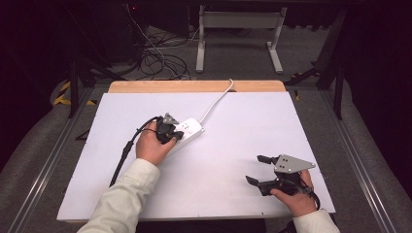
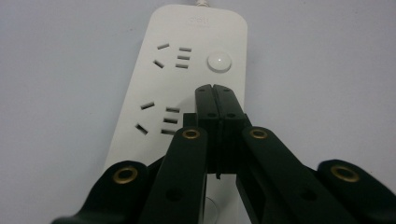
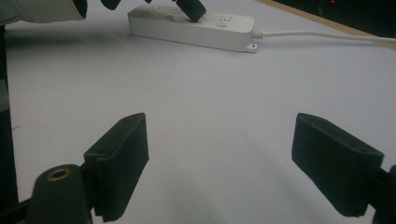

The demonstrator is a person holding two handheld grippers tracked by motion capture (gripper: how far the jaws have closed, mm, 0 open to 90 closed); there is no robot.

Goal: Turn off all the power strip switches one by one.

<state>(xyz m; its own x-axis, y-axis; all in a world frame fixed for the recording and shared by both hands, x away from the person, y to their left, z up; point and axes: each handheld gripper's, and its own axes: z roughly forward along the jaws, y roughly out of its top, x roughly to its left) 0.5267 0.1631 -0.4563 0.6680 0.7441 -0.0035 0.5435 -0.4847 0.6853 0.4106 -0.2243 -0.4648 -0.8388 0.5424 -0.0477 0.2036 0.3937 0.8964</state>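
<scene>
A white power strip lies left of the table's middle, and its white cord runs to the far edge. My left gripper is shut with nothing in it, directly over the strip. In the left gripper view its joined tips sit on the strip just below the round white button, beside two groups of sockets. My right gripper stands open over bare table at the front right. Its pads are wide apart, and the strip lies far ahead of them.
The white tabletop has a wooden strip along its far edge. A black cable trails from the left gripper toward the front left. Beyond the table are a white desk frame and loose cables on the floor.
</scene>
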